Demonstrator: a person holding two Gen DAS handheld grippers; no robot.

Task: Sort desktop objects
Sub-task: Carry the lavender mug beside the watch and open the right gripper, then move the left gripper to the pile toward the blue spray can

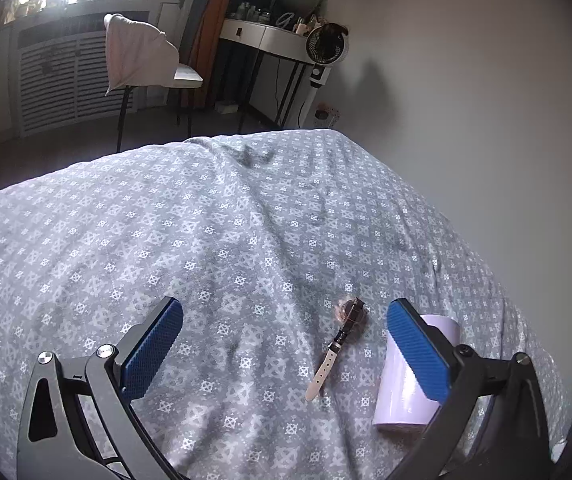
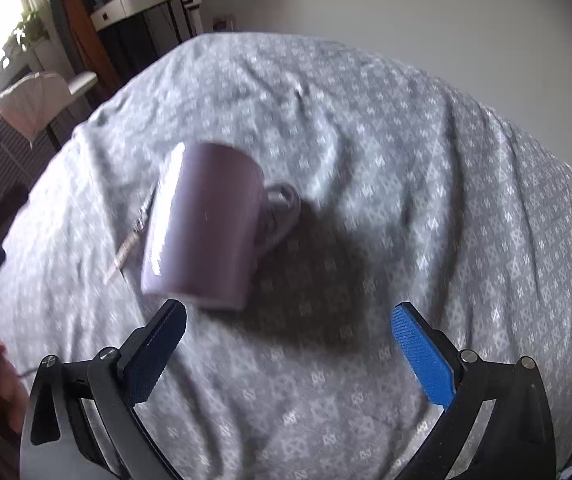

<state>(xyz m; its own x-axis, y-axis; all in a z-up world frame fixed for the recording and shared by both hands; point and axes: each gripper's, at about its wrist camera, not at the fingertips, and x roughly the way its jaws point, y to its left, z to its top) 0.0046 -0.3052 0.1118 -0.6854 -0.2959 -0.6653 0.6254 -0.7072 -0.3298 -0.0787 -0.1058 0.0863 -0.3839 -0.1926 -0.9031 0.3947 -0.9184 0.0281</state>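
A lilac mug (image 2: 205,224) lies on its side on the grey patterned bedspread (image 2: 406,160), its handle (image 2: 286,212) pointing right. It also shows in the left wrist view (image 1: 402,384), partly behind the right finger. A wristwatch (image 1: 338,344) with a pale strap lies just left of the mug; in the right wrist view its strap (image 2: 125,248) pokes out beside the mug. My left gripper (image 1: 286,352) is open and empty, the watch between its fingers. My right gripper (image 2: 290,352) is open and empty, just short of the mug's base.
The bedspread (image 1: 165,240) is wrinkled and fills most of both views. Beyond the bed stand a chair (image 1: 141,56) draped with a pink cloth, a dressing table (image 1: 269,36) with a small fan (image 1: 326,46), and a white wall at right.
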